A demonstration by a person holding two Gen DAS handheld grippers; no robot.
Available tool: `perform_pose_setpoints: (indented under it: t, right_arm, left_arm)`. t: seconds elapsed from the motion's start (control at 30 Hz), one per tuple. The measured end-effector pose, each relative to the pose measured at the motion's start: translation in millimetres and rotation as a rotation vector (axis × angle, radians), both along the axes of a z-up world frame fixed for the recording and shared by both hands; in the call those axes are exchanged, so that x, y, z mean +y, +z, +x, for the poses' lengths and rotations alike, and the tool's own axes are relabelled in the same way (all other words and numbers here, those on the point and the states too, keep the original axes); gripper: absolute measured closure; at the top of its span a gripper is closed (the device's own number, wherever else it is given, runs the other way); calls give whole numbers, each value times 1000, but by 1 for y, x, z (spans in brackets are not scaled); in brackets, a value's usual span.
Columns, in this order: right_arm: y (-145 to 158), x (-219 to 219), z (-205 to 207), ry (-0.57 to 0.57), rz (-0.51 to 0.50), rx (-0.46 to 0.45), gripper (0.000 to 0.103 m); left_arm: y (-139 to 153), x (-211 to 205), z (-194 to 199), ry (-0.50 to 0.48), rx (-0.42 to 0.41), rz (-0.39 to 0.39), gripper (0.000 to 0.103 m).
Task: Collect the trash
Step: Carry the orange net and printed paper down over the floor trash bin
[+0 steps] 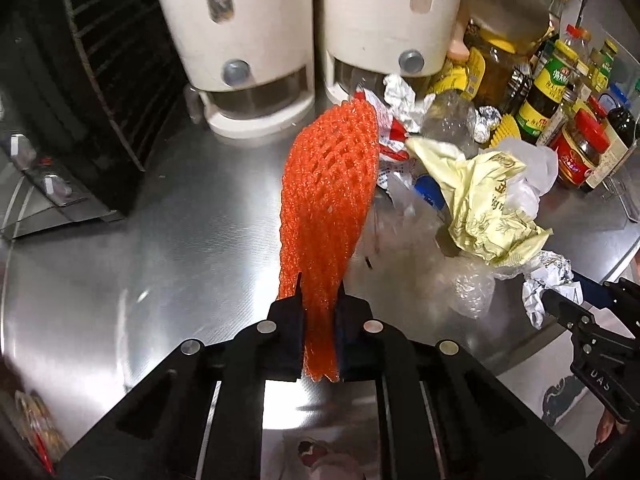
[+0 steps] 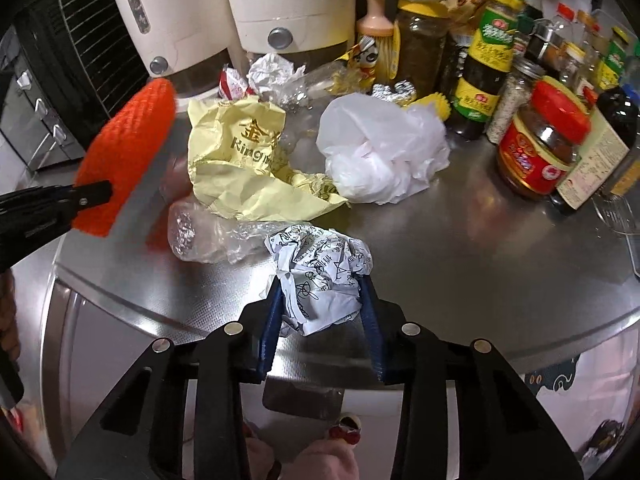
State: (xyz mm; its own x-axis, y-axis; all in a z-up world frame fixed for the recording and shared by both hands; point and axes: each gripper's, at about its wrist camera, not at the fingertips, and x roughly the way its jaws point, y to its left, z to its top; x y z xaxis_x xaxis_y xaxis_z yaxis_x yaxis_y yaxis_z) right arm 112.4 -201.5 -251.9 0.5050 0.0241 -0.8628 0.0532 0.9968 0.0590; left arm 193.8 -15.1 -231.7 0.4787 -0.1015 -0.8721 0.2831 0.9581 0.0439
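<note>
My left gripper (image 1: 320,280) is shut on an orange foam fruit net (image 1: 330,184), which sticks up and forward from between its fingers, lifted off the steel counter. From the right wrist view the same net (image 2: 124,152) shows at the left with the left gripper (image 2: 96,192) clamped on it. My right gripper (image 2: 322,280) is shut on a crumpled white printed paper ball (image 2: 320,276) near the counter's front edge; in the left wrist view that paper ball (image 1: 544,284) sits at the tip of the right gripper (image 1: 550,296). More trash lies behind: a yellow wrapper (image 2: 240,160), a white plastic bag (image 2: 384,152), clear plastic film (image 2: 212,236).
Two cream dispensers (image 1: 240,40) stand at the back of the steel counter (image 2: 480,264). Jars and sauce bottles (image 2: 544,148) crowd the back right. A black oven (image 1: 80,92) is at the left. Crumpled foil and wrappers (image 1: 400,96) lie by the dispensers.
</note>
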Motion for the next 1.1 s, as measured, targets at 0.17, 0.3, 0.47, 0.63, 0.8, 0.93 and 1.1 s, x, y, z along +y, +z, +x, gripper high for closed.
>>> perform_pose_setpoints:
  t: [0.17, 0.3, 0.47, 0.63, 0.8, 0.93, 1.1]
  right_arm:
    - [14, 4, -18, 3, 1, -40, 65]
    - [20, 6, -24, 5, -34, -60, 65]
    - [27, 5, -37, 4, -23, -87, 65]
    - [40, 9, -57, 5, -16, -115, 65]
    - [54, 11, -82, 10, -17, -147, 65]
    - [59, 14, -101, 6, -17, -157, 65]
    - [51, 13, -121, -6, -7, -141, 65]
  left_arm:
    - [18, 10, -27, 25, -57, 20, 93]
    - [30, 11, -50, 38, -76, 5, 93]
    - [42, 11, -81, 45, -100, -11, 93]
    - [54, 11, -113, 44, -120, -23, 93]
    - [65, 9, -143, 45, -145, -23, 93]
    - [65, 5, -167, 51, -145, -8, 93]
    - [53, 3, -187, 55, -122, -10, 93]
